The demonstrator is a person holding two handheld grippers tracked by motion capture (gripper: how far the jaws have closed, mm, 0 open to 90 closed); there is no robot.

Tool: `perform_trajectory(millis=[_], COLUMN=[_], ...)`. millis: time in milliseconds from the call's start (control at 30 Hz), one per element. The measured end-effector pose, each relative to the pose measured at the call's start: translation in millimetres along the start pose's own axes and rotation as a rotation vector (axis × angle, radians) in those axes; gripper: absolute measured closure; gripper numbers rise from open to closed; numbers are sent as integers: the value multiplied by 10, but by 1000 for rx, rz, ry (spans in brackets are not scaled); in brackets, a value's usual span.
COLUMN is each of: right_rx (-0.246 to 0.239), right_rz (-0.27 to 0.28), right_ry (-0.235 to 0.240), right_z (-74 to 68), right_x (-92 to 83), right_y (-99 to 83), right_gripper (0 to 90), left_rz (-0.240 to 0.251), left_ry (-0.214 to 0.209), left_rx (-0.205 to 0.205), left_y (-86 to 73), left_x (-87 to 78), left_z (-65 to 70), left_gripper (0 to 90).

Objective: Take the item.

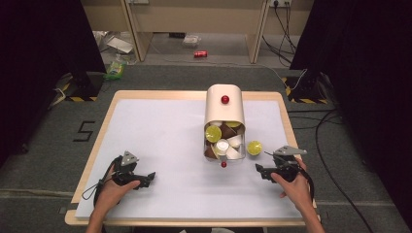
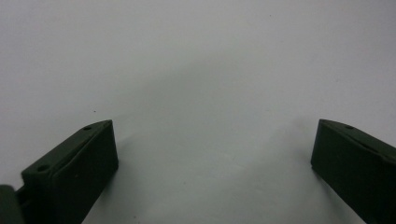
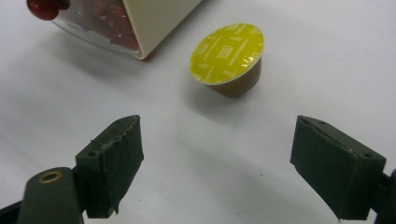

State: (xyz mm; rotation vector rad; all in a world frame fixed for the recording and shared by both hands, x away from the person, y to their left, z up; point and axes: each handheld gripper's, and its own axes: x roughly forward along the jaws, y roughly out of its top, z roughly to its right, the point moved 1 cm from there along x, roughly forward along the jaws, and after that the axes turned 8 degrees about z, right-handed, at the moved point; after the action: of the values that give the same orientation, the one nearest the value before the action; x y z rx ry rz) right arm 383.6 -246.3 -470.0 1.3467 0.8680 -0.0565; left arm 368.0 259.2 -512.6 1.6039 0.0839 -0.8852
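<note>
Both jaws of the right gripper stand spread, empty, near the yellow-lidded capsule on the worktop (just beside the tipped container). Left gripper is spread too, over bare worktop.

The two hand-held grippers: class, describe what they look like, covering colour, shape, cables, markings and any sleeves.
Both the left gripper and the right gripper are black, each topped by a grey three-cornered plate. A dark cable trails from each. Close up, the fingers are flat, blocky black pads with small screw holes, and a brass-coloured ring sits at one base. No markings are legible. The forearms show no sleeves.
</note>
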Motion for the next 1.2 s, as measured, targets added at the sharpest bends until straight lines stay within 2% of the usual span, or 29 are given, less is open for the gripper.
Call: perform_trajectory(millis=[800,1200], right_rx=[-27,-42], right_rz=[-31,-47], right_ry=[15,-4], right_z=[-133,-151], right_x=[-106,-179], right_y=[-212,-335], right_gripper=[173,174], left_rz=[0,0], left_ry=[0,1], left_rx=[-1,0], left_y=[-1,-1], left_x=[0,0], left_z=[2,3], left_gripper=[0,0])
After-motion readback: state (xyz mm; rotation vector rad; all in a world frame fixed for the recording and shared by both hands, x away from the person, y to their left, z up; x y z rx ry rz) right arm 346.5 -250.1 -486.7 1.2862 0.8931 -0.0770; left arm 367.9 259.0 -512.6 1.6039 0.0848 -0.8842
